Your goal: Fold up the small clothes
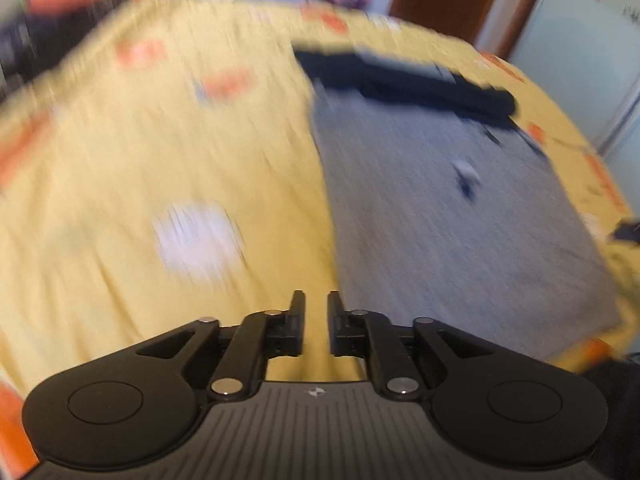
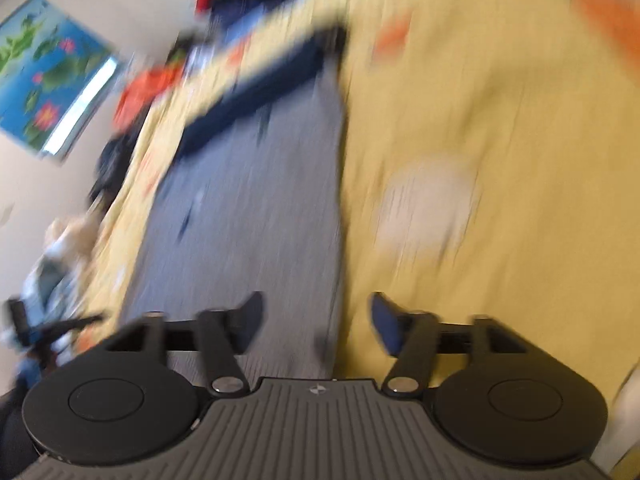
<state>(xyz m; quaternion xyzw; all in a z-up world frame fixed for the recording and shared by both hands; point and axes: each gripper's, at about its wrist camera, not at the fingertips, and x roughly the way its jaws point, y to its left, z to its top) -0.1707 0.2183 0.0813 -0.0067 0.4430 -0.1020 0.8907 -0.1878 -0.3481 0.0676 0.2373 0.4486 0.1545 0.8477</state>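
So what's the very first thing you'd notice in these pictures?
Probably the big yellow bedsheet with orange patches, filling both views. On it lies a grey garment with a dark band along its far end, flat and right of centre in the left wrist view. Up close, the left gripper has its jaws nearly together, and the right gripper has them wide apart; both are empty.

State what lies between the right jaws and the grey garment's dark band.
Only the grey garment itself, lying flat on the yellow sheet, spans from the right gripper to the dark band. The right wrist view shows it.
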